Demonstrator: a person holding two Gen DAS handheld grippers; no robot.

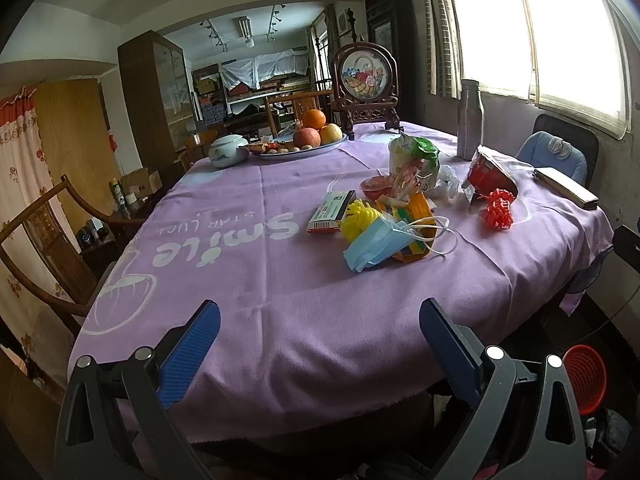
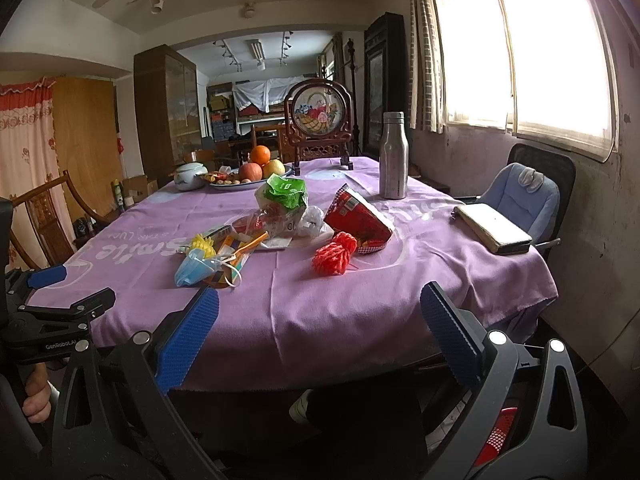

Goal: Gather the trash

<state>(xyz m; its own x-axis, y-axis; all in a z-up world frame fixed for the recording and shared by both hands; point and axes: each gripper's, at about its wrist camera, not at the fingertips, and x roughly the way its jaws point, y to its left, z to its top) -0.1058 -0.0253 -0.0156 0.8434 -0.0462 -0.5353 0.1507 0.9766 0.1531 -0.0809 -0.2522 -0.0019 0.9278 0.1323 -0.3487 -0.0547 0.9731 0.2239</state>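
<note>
A heap of trash lies mid-table on the purple cloth (image 1: 260,280): a blue face mask (image 1: 374,242) (image 2: 194,268), yellow foam net (image 1: 360,216) (image 2: 202,245), red foam net (image 1: 498,208) (image 2: 335,257), red snack wrapper (image 1: 486,176) (image 2: 358,220), green-topped bag (image 1: 416,160) (image 2: 282,196), a small carton (image 1: 331,211) and a white crumpled bag (image 2: 314,222). My left gripper (image 1: 320,320) stands open over the near table edge, well short of the heap. My right gripper (image 2: 320,312) is open too, at the near edge below the red net. Both hold nothing.
A fruit plate (image 1: 304,146), white lidded jar (image 1: 228,152), steel bottle (image 2: 393,156), framed ornament (image 2: 319,128) and a long case (image 2: 494,228) sit on the table. Wooden chair (image 1: 44,236) left, padded chair (image 2: 520,196) right. A red basket (image 1: 584,378) sits on the floor at right.
</note>
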